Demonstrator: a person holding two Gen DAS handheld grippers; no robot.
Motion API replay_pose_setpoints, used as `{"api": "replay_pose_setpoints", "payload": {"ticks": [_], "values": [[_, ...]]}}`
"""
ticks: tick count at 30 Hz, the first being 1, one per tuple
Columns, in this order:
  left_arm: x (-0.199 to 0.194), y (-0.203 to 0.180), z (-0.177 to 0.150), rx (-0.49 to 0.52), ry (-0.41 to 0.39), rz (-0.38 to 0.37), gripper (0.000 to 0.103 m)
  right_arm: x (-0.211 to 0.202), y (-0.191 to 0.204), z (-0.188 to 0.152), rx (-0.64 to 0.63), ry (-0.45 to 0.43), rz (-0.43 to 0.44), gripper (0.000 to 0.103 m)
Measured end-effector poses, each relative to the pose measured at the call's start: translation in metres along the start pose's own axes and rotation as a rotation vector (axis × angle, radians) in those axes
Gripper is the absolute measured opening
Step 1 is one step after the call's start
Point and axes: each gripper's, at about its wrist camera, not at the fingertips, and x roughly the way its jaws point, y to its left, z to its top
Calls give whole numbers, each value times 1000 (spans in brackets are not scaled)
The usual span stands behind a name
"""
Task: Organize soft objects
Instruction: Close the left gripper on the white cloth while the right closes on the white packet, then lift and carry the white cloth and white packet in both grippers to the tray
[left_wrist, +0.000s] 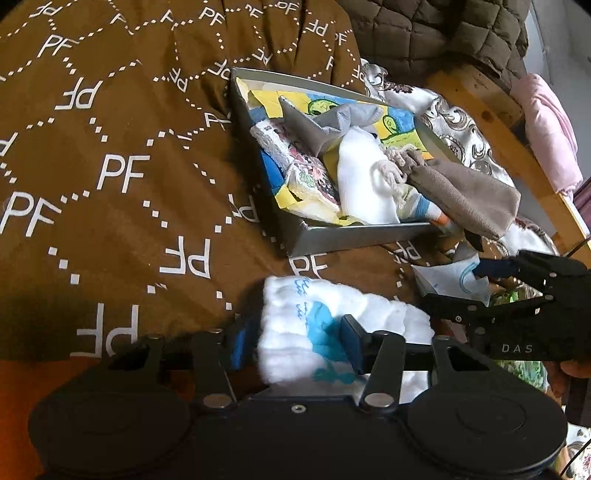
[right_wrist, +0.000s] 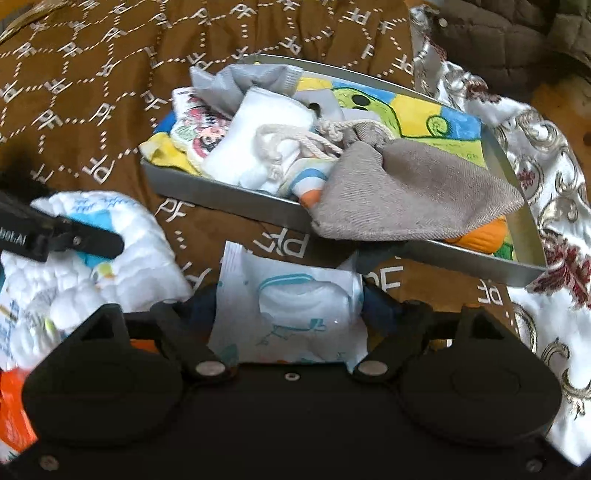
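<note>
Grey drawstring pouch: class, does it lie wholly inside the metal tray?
No. In the right wrist view the grey drawstring pouch hangs over the near wall of the metal tray.

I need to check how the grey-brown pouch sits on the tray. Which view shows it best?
The right wrist view: the pouch lies near and large, draped over the tray front rim, its cord trailing inside. The left wrist view shows the same pouch smaller and farther off, at the tray's right corner, hanging past the rim.
</note>
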Motion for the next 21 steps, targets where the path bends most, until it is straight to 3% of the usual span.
{"api": "replay_pose_setpoints", "payload": {"ticks": [10,13,14,15,21], "values": [[-3,-13,-3,67,-37,26,16,3,-9,-14,63,9,1,51],[-11,-20,-3,96,-64,31,12,3,-7,-17,64,-3,-8,41],[-15,-23,-4,113,-80,35,12,3,-6,-18,65,-9,-9,32],[-18,-25,-4,126,-94,37,12,2,-7,-18,71,-16,0,29],[-44,-50,-2,237,-197,38,11,-13,-5,-24,78,-62,-2,28]]}}
